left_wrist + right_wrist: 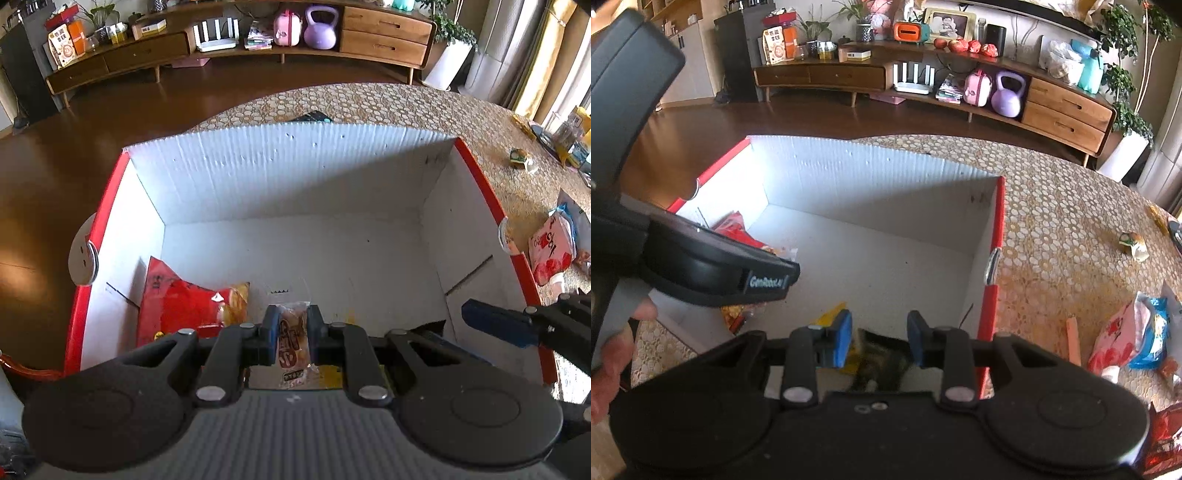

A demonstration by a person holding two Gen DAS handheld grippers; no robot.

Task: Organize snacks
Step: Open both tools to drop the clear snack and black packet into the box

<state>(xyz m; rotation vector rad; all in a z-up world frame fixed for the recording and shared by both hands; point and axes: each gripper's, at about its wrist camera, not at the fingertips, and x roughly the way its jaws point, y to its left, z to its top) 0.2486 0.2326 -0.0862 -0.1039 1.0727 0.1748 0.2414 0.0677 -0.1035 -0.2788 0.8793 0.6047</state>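
My left gripper (pixel 292 325) is clenched on a clear-wrapped orange snack packet (pixel 291 343), its long axis running straight out between the jaws over the box (pixel 295 173). My right gripper (pixel 875 338) grasps a dark snack packet (pixel 882 360), pointing forward likewise.

Two handheld grippers pointed steeply downward, side by side.
The left gripper (pixel 291 319) was clamped on a packet; the right gripper (pixel 879 336) pinched a dark wrapper.
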